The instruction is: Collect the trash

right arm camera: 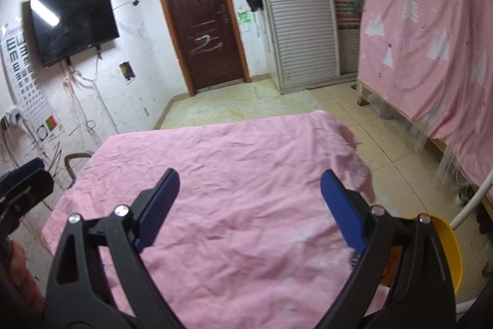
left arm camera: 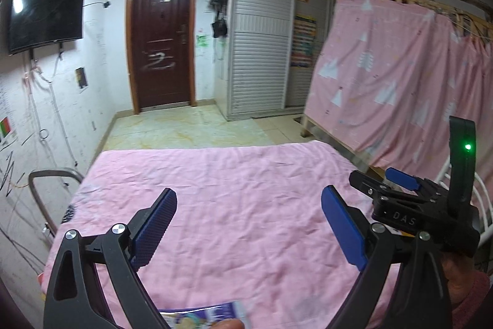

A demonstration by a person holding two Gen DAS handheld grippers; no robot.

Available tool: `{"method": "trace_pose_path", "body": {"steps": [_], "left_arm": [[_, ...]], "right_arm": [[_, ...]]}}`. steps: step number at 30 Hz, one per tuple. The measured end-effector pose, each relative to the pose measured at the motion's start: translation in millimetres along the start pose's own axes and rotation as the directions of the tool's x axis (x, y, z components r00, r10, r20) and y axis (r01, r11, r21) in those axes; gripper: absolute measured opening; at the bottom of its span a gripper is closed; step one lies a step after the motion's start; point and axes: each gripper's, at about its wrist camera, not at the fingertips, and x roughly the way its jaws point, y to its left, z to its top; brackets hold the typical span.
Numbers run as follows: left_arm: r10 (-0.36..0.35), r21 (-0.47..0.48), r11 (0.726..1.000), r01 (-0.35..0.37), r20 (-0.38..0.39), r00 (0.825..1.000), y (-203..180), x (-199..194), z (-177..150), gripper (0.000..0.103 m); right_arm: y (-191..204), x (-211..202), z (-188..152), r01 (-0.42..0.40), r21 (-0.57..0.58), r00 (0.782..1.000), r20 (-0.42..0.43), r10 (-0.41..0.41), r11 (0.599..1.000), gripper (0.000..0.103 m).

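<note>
A wrinkled pink sheet (left arm camera: 240, 205) covers the flat surface under both grippers. My left gripper (left arm camera: 249, 196) hangs open over it, nothing between its blue pads. A blurred purple and white printed wrapper (left arm camera: 206, 312) lies at the bottom edge, below the left gripper's arms. My right gripper (right arm camera: 250, 178) is also open and empty above the sheet (right arm camera: 234, 162). Its black body (left arm camera: 400, 218) shows at the right of the left wrist view. A yellow plastic container (right arm camera: 448, 239) sits just behind the right finger; its contents are hidden.
A metal chair frame (left arm camera: 52, 184) stands left of the sheet. Beyond lie a tiled floor (right arm camera: 246, 104), a brown door (left arm camera: 163, 36), a wall television (left arm camera: 46, 5) and a white shuttered cupboard (left arm camera: 262, 36). A pink curtained wooden frame (right arm camera: 431, 36) stands on the right.
</note>
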Motion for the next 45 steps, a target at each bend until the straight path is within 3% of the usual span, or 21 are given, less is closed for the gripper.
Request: {"method": "trace_pose_path", "body": {"steps": [15,45], "left_arm": [[0.093,-0.06,0.994,-0.093,-0.009,0.996,51.3,-0.4,-0.3,0.087],[0.101,-0.084,0.991,-0.103,-0.026,0.995,63.8,6.9,-2.4,0.087]], "right_arm": [[59.4,25.0,4.4,-0.076,-0.072,0.997,-0.03,0.074,0.995,0.089],[75.3,34.7,6.1,-0.08,-0.078,0.996,-0.039,0.077,0.994,0.092]]}}
